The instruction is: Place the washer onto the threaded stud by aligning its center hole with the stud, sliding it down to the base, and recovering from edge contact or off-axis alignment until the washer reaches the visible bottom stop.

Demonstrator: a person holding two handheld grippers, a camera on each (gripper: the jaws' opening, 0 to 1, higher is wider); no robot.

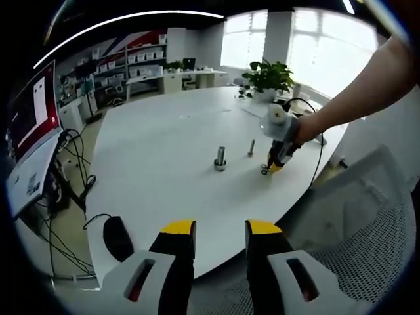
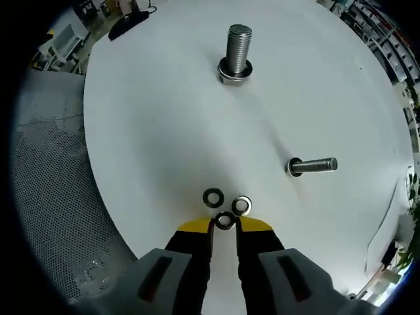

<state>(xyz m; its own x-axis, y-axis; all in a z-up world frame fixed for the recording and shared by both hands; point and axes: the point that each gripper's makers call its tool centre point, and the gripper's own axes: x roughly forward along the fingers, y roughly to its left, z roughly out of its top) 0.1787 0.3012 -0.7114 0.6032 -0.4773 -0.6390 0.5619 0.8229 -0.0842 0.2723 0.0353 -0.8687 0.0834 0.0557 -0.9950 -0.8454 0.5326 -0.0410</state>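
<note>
Washer (image 2: 225,221) lies flat on the bench (image 2: 164,131) between the right tongs' (image 2: 225,226) narrowly parted tips, beside two others, not yet lifted; the upright stud (image 2: 237,49) stands well apart; left tongs (image 1: 220,230) hang open, empty.

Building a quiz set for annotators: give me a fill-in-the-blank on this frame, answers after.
1. Loose washers on the table number ____.
2. The right gripper has a washer between its ____.
3. Threaded studs standing on the table number ____: a thick one and a thin one.

Answers: three; jaws; two
</note>
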